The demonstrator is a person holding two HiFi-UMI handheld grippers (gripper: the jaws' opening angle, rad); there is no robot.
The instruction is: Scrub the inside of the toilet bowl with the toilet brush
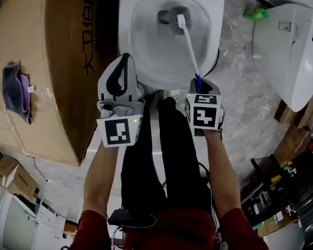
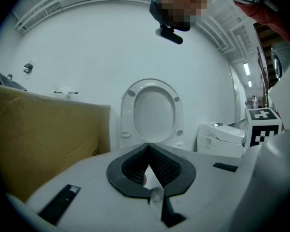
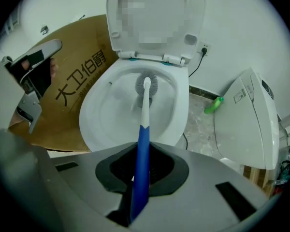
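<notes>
Large brown cardboard box (image 1: 41,51) at left, dark characters printed down its side. Draped over its top, a grey and purple cloth (image 1: 15,90). Smaller carton (image 1: 8,171) lower left, lying well apart from the big one. Pale marbled floor (image 1: 240,108) to the right, glossy. On it, near the wall, a small bright green object (image 1: 256,13), perhaps a bottle, too small to tell. Just beside that, a second white toilet unit (image 1: 289,56), label on its side. Wall socket (image 3: 203,48) with a black cable (image 3: 197,64) trailing down. Dark clutter (image 1: 281,191) of tools and cords heaped at lower right.
</notes>
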